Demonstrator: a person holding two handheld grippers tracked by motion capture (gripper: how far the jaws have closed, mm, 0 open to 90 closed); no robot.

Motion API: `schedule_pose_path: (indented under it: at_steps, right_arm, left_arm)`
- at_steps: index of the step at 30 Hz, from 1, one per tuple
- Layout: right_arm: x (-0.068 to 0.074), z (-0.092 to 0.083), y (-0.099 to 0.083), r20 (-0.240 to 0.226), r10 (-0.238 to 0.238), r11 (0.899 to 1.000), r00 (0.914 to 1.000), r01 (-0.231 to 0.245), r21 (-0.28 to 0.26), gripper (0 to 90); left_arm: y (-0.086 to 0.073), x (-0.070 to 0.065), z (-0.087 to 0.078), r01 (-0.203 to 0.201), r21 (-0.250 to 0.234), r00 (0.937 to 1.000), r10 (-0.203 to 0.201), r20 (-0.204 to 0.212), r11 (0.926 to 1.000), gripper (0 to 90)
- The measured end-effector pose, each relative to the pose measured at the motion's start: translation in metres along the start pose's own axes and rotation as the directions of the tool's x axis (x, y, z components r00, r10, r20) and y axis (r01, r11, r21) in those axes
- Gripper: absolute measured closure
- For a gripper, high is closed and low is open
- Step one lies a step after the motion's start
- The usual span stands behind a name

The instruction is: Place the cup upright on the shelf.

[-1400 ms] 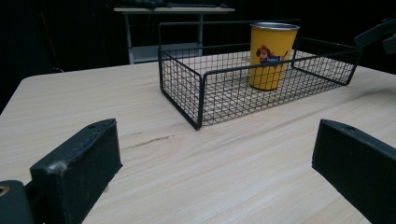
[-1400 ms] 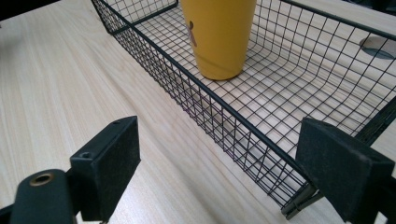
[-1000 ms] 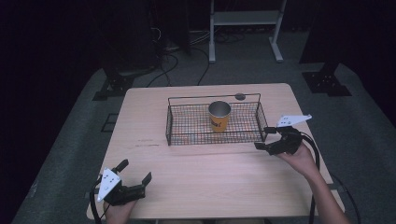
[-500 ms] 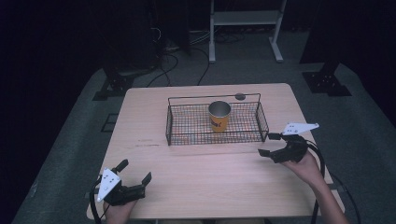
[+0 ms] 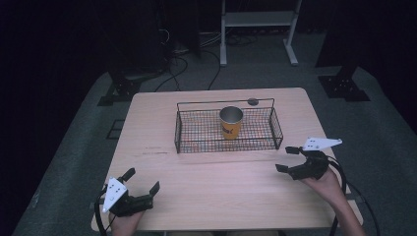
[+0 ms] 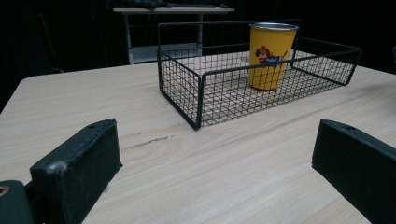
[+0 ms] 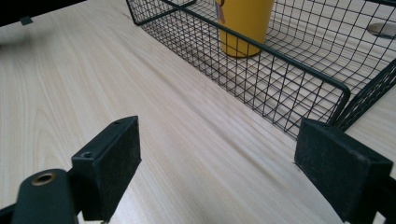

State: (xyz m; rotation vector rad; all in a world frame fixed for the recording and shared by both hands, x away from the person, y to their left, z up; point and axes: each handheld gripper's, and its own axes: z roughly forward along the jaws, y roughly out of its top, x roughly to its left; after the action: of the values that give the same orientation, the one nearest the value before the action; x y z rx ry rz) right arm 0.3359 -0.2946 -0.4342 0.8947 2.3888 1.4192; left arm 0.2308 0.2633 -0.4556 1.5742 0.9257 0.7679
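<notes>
Left jaws: the left gripper has its jaws spread wide with nothing between them; in the left gripper view only bare wood lies between the two black pads.
Right jaws: the right gripper also has its jaws wide apart and empty; the right gripper view shows bare worktop between them.
Landmark: a black wire basket sits on the far half of the pale wooden worktop, long side facing the person.
Cup: a yellow cup with a metal rim stands upright inside the basket, near its middle and toward the back wall; a small printed figure shows on its side in the left gripper view.
Left gripper place: well in front of the basket, off its left front corner, close to the worktop's near edge.
Right gripper place: near the basket's right front corner, just in front of it and to the right; apart from the wire.
Small disc: a dark round thing lies on the worktop just behind the basket's back wall.
</notes>
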Motion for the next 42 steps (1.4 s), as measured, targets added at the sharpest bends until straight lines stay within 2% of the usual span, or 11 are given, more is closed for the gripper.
schedule_pose_path:
  at_steps: [33,38,42]
  right_arm:
    - [0.016,-0.022,-0.043,-0.003,0.042,0.998,0.9991,-0.042,-0.039,13.7]
    - [0.017,-0.028,-0.050,0.001,0.054,0.997,0.9985,-0.054,-0.058,13.7]
    - [0.020,-0.034,-0.060,0.007,0.084,0.992,0.9965,-0.083,-0.094,13.7]
  left_arm:
    - [0.000,-0.001,0.000,-0.001,0.000,1.0000,0.001,-0.002,1.0000,0.1]
    - [0.000,-0.001,0.000,-0.001,0.001,1.0000,0.001,0.000,1.0000,0.1]
    - [0.000,-0.001,0.000,0.000,0.000,1.0000,0.000,0.000,1.0000,0.1]
